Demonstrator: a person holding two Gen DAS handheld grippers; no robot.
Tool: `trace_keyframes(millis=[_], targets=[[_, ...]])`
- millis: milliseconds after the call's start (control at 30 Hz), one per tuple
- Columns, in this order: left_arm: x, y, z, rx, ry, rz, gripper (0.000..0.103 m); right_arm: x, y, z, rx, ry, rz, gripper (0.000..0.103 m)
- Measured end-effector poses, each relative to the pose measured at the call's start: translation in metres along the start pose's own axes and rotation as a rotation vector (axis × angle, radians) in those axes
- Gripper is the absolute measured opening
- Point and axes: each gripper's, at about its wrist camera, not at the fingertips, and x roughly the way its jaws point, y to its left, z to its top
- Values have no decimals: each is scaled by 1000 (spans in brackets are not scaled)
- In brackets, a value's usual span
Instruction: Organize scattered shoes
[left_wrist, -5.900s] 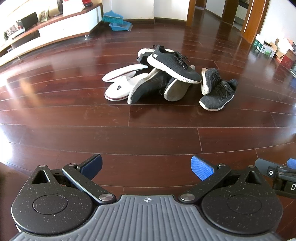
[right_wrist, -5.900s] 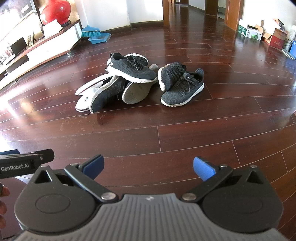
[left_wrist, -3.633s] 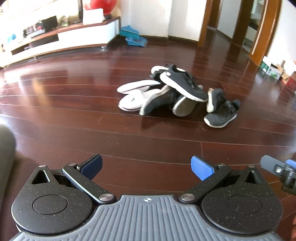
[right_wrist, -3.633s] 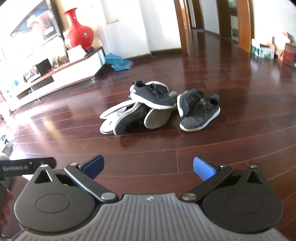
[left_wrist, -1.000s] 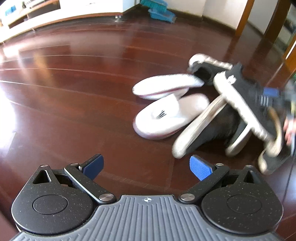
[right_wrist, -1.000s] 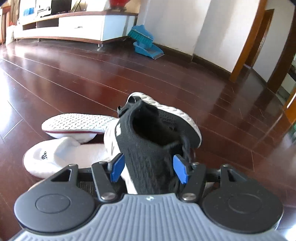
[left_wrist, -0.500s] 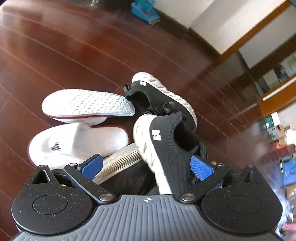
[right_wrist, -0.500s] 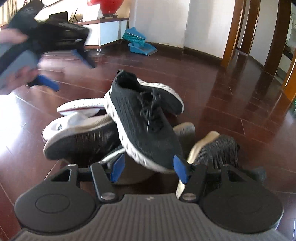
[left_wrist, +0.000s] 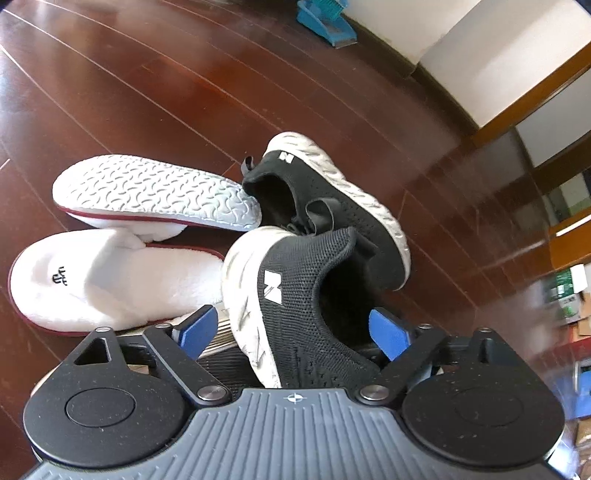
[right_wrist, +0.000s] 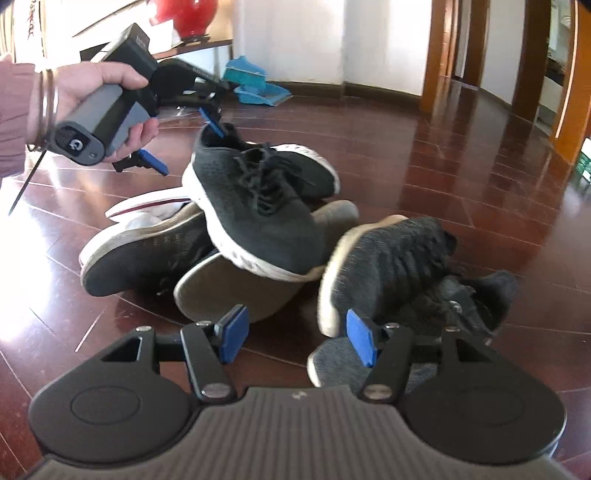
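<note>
Left gripper (left_wrist: 291, 330), wide open, straddles the heel of the top black sneaker (left_wrist: 295, 295) at centre frame, apparently without contact. Right gripper (right_wrist: 295, 334), open and empty, is at lower centre.

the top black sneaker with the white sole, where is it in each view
Left wrist: top black sneaker sits bottom centre, heel up, between the left hand-held gripper fingers.
Right wrist: it lies centre, on the pile.
Shared landmark: blue dustpan by the wall.

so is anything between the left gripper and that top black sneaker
Nothing visible. The left gripper is open with the heel of the top black sneaker already between its blue pads, which have not closed on it.
</note>
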Motion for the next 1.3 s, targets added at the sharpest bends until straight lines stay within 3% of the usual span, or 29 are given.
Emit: trace_keyframes(millis=[233,367,533,933,1133,1300], targets=[[10,11,-5,-38,-11,-10,78,-11,-15,2,-17,-14,-20,63],[5,15,-6,-51,-10,-45,51,-12,-15,-1,-21,-7,-25,63],[-3,20,-3,-39,10,-38,42,-12,-12,-2,-13,-2,-25,63],[-62,65,-17,134,23,-139,23,-29,12,-19,26,15,21,63],[-103,87,-56,239,22,-96,23,-68,26,-29,65,0,27,63],[-128,134,-123,222,123,-46,23,-130,40,-31,32,-32,21,63]])
